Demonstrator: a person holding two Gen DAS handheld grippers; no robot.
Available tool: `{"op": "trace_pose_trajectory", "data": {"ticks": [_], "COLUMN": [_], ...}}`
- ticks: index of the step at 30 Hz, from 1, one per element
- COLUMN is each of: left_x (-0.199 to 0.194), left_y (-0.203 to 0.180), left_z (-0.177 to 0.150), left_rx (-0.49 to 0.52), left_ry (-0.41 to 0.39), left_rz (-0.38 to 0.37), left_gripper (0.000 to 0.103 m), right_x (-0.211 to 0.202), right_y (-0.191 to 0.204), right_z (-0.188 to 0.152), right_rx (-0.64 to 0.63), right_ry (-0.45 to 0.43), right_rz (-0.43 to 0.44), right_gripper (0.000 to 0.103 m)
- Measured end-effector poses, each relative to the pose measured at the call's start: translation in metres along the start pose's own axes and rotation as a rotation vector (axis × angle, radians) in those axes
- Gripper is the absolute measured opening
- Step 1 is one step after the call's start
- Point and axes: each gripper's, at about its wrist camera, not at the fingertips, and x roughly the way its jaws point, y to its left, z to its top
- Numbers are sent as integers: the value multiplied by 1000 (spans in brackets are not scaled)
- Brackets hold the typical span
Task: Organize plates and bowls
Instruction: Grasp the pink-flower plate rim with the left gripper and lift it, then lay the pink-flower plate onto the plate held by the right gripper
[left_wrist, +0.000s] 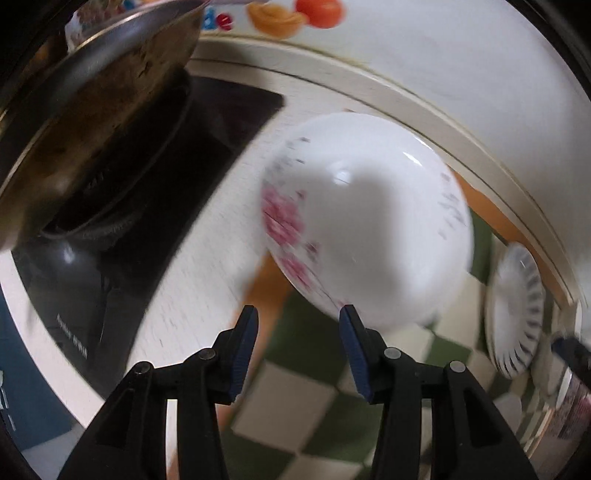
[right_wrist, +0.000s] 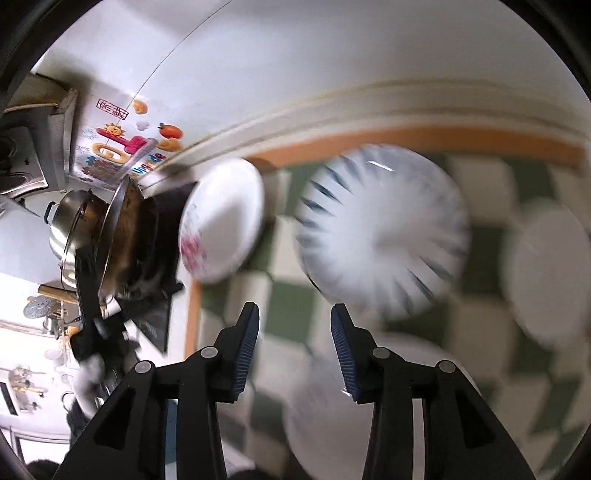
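Left gripper: jaws released, nothing between.
Right gripper: jaws released, nothing between.
Flowered bowl: on checkered cloth.
Striped plate: beside bowl.

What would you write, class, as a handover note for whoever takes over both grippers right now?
Left gripper: jaws open, empty, near the white pink-flowered bowl.
Right gripper: jaws open, empty, near the white blue-striped plate.
Both dishes sit apart on the green-and-white checked cloth; a plain white dish, blurred, lies beside the plate.
Done: nothing stacked that these views show.
Left: group plates and bowls.
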Motion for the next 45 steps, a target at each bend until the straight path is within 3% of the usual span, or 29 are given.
{"op": "trace_pose_trajectory", "data": {"ticks": [5, 12, 13, 16, 18, 19, 25, 35, 45], "left_x": [23, 46, 48, 53, 54, 53, 47, 15, -40], "left_y": [20, 16, 17, 16, 16, 16, 11, -8, -51], "left_z": [24, 35, 35, 36, 38, 37, 30, 8, -26], "left_rx": [-36, -15, -17, -13, -18, -21, -19, 38, 119], "left_ry": [27, 55, 51, 42, 35, 30, 3, -27, -60], "left_rz": [-21, -43, -46, -82, -91, -93, -96, -117, -175], "left_gripper": [43, 43, 36, 23, 22, 22, 22, 22, 22], "right_x": [84, 153, 160, 178, 184, 187, 180, 130, 36], "right_y": [39, 48, 47, 40, 33, 31, 36, 29, -2], "right_z": [72, 123, 128, 139, 140, 139, 130, 104, 48], "right_rx": [-70, -101, -98, -77, -64, -63, -119, -125, -89], "right_ry": [27, 89, 98, 128, 148, 147, 117, 52, -39], "right_rz": [-57, -102, -108, -77, -55, -41, -51, -34, 4], "right_gripper": [43, 43, 42, 31, 16, 16, 13, 11, 11]}}
